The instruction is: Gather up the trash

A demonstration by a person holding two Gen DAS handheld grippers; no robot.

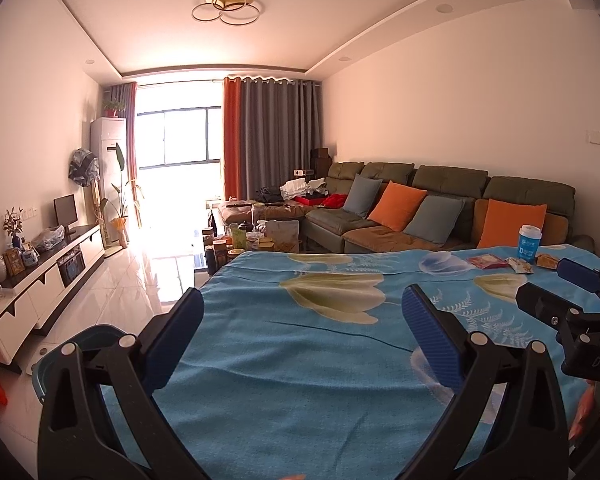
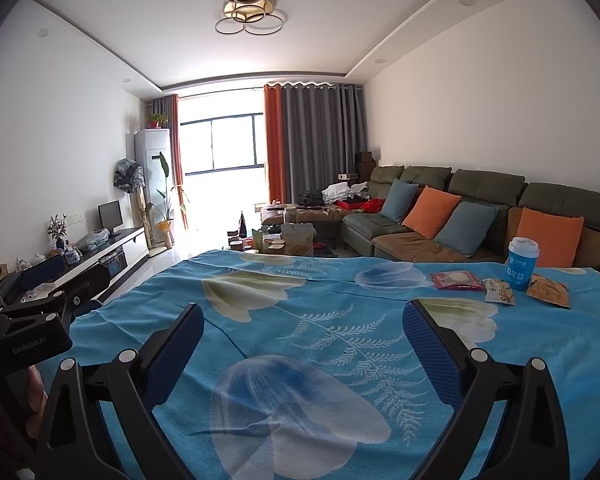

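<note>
A table under a blue floral cloth [image 1: 300, 360] [image 2: 260, 292] fills both views. At its far right corner stands a blue paper cup [image 1: 529, 242] [image 2: 522, 264]. Three wrappers lie flat around it: a red one [image 1: 487, 261] [image 2: 456, 281], a white and yellow one [image 1: 519, 265] [image 2: 499, 291] and an orange one [image 1: 547, 260] [image 2: 548, 291]. My left gripper [image 1: 304, 312] [image 2: 68, 276] hovers open over the cloth's left part, holding nothing. My right gripper [image 2: 304, 320] [image 1: 560, 286] is open and empty too, well short of the trash.
A blue plastic tub [image 1: 80, 336] sits on the floor beside the table's left edge. Beyond the table are a cluttered coffee table [image 1: 252, 240], a green sofa with cushions [image 2: 480, 216] and a white TV cabinet [image 1: 52, 276] along the left wall.
</note>
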